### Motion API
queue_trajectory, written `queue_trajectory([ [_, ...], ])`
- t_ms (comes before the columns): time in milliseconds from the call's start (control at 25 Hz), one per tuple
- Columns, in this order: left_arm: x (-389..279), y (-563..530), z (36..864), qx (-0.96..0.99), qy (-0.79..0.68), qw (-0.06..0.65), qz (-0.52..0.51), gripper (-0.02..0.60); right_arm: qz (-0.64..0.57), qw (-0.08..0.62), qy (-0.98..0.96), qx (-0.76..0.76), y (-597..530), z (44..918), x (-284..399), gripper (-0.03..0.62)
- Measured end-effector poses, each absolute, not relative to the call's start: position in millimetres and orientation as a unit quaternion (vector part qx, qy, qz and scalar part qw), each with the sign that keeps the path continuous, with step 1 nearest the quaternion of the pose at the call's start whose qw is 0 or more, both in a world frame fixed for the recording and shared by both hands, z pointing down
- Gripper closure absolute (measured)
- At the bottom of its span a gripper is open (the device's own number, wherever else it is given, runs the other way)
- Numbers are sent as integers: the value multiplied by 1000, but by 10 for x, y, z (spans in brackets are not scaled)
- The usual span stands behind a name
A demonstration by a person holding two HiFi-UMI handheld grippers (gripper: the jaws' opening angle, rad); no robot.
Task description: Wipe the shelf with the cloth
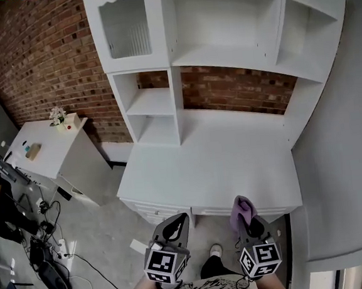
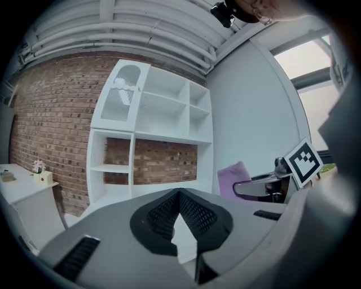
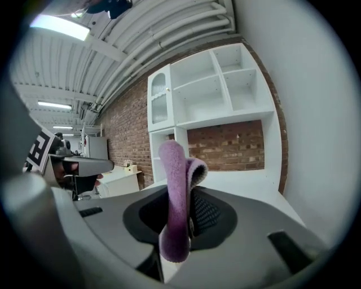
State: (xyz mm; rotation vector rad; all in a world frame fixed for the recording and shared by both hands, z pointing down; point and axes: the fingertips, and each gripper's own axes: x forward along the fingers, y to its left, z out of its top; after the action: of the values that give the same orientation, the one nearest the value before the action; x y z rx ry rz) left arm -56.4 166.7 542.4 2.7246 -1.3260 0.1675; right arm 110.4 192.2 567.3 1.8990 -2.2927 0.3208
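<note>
The right tongs (image 3: 190, 211) clamp a purple cloth (image 3: 174, 186) near the front edge of the white table (image 1: 220, 162), below the shelf (image 1: 224, 56). The left tongs (image 2: 179, 197) are pressed together, empty.

Red brick wall (image 1: 28, 53); grey floor (image 1: 107, 241); white cabinet (image 1: 53, 155) left.

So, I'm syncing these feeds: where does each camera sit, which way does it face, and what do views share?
Head view: on the person's head, looking steeply down at the white shelf unit; the left gripper and right gripper show at the bottom.
Left gripper view: on the left gripper, looking along its shut, empty jaws to the shelf unit.
Right gripper view: on the right gripper, looking along jaws shut on the purple cloth to the shelf unit.
Shared: all three show the shelf unit and the purple cloth.
</note>
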Motion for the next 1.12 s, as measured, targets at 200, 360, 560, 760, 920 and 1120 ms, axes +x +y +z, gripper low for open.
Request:
queue_trajectory([
  [200,-53,851,5362,890,-450,49,53,578,105,88,-778,613,1117,5631,1583,516],
  [360,296,360,5345,885,-457,67,60,578,100,92,-790,598,527,5550,1851,516],
  [560,488,-112,5323,883,-461,56,60,578,104,93,-802,581,8,5474,1963,516],
  [760,472,-626,5082,885,-463,30,45,578,94,79,-805,581,-468,5226,1992,517],
  [920,432,-1003,4871,894,-446,24,28,578,66,79,-796,597,-826,4918,1960,517],
  [1120,369,-1474,4609,904,-427,19,15,578,42,76,-786,613,-1266,4608,1838,517],
])
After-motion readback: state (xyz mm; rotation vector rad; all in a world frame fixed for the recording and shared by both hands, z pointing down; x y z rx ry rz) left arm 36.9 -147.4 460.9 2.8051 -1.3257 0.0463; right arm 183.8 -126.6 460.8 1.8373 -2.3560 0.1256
